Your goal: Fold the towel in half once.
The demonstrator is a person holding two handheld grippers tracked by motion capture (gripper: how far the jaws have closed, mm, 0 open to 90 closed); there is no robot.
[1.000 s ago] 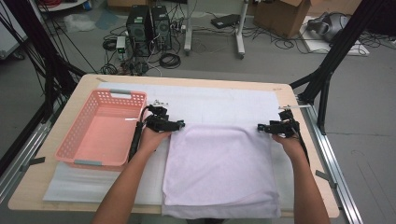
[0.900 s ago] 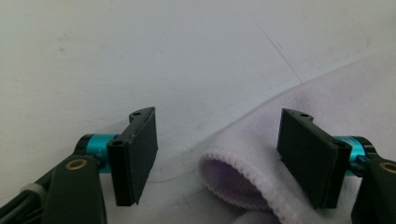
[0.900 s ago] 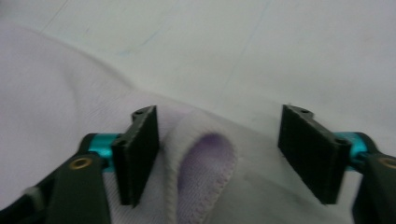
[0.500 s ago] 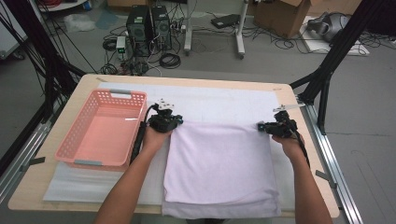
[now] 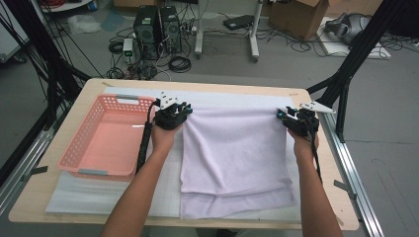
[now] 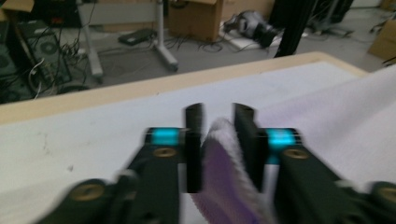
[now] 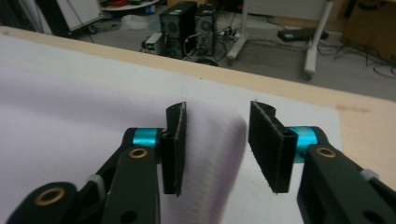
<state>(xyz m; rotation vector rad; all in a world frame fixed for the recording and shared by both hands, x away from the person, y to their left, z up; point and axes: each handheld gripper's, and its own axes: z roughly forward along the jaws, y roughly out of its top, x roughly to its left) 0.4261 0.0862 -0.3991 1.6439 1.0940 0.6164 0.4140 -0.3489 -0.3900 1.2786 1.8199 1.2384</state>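
Left hand-held gripper (image 6: 219, 140): jaws stand slightly apart, a fold of the pale lilac terry towel (image 5: 232, 148) between them, no longer pinched. Right hand-held gripper (image 7: 217, 149): jaws released wide, the towel's corner lying loose between them. Both hand-held grippers sit at the towel's far corners. The towel lies on the white mat (image 5: 99, 195) covering the surface, doubled over, its lower layer showing at the near edge. The pink plastic lattice basket (image 5: 79, 148) stands empty beside it. Judged: one fold laid; further folding and basketing probably remain.
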